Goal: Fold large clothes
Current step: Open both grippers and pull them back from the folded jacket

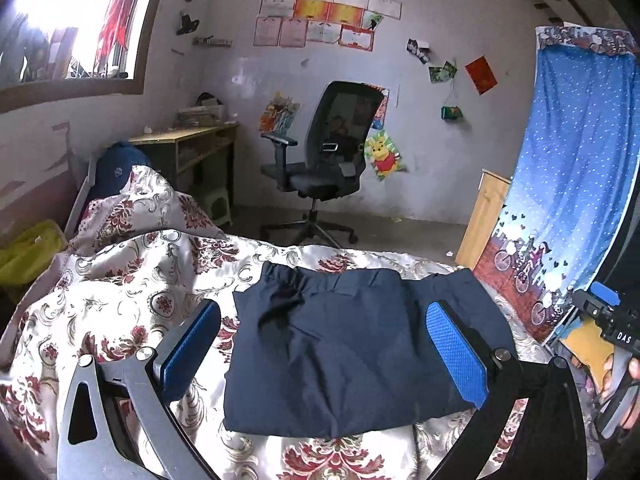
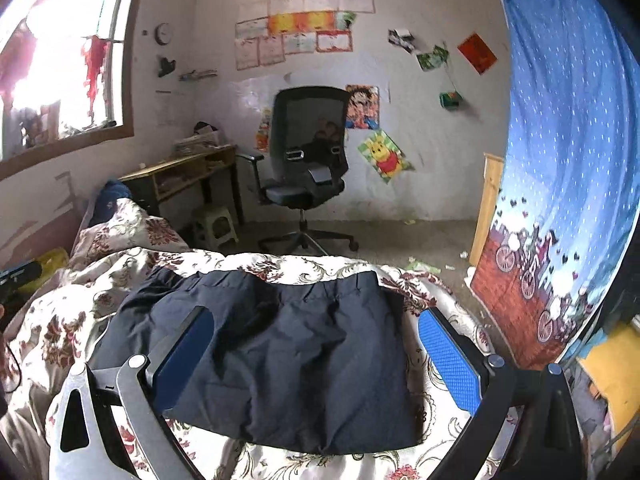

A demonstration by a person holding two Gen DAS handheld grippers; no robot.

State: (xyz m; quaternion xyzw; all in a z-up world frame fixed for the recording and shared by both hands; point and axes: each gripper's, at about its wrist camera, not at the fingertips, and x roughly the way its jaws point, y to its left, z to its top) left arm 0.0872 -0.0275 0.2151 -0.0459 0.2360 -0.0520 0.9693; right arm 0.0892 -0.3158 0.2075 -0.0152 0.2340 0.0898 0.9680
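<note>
Folded navy garment [image 1: 340,352] lay flat on the floral quilt [image 1: 120,292], spread between and ahead of the left gripper [image 1: 324,344] fingers. Left gripper fingers stood wide apart, nothing held; blue pad [image 1: 456,352] of the one finger hung over the garment's right portion, the other pad [image 1: 188,344] sat just off its left edge, above the quilt. Whether either pad touched cloth could not be told.

Same garment [image 2: 304,364] seen between the right gripper [image 2: 316,356] fingers, waistband edge away from the fingertips, folded edge nearest the finger bases. Right gripper fingers likewise spread wide and empty; dark-shadowed pad [image 2: 184,360] over the garment's left part, bright blue pad [image 2: 448,364] just beyond its right edge, over the quilt [image 2: 60,320].

Beyond the fingertips: black office chair [image 1: 320,160] on the floor, wooden desk [image 1: 188,144] further left by the wall, blue dotted curtain [image 1: 568,160] off to the right.
</note>
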